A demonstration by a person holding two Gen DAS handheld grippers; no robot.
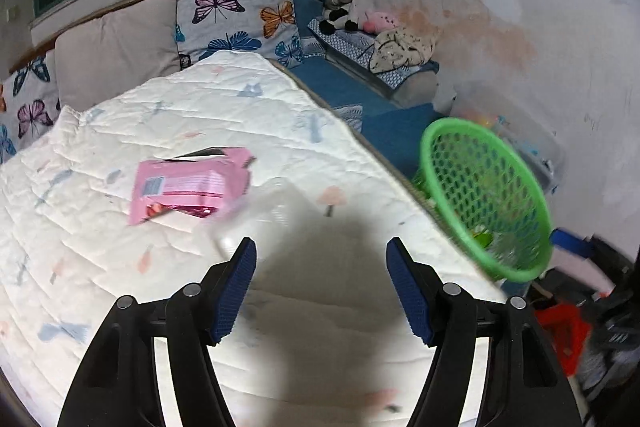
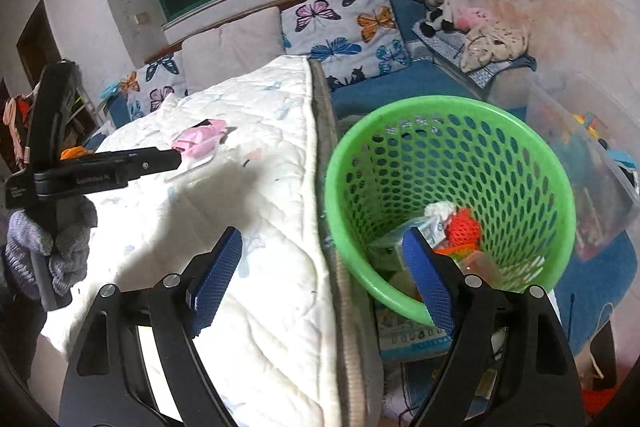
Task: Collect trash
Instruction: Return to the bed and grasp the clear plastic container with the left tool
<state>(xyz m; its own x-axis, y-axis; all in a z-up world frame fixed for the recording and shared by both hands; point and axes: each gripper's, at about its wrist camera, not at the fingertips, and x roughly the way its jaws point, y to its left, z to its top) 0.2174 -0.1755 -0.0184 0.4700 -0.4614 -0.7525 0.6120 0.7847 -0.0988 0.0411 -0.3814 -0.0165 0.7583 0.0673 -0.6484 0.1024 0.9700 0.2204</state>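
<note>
Green basket [image 2: 448, 211] already held scraps; pink packet [image 1: 188, 185] lay ahead of the spread, empty left hand-held gripper [image 1: 320, 287].

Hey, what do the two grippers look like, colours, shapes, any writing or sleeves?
Both are alike. The left gripper and right gripper have black plastic arms with cut-out slots and silver round pins at the joints. Their fingers are flat dark-blue pads with a fine ribbed texture. From the right wrist view, the left gripper's black body carries small white lettering, too small to read, and the hand holding it wears a grey knitted glove.
</note>
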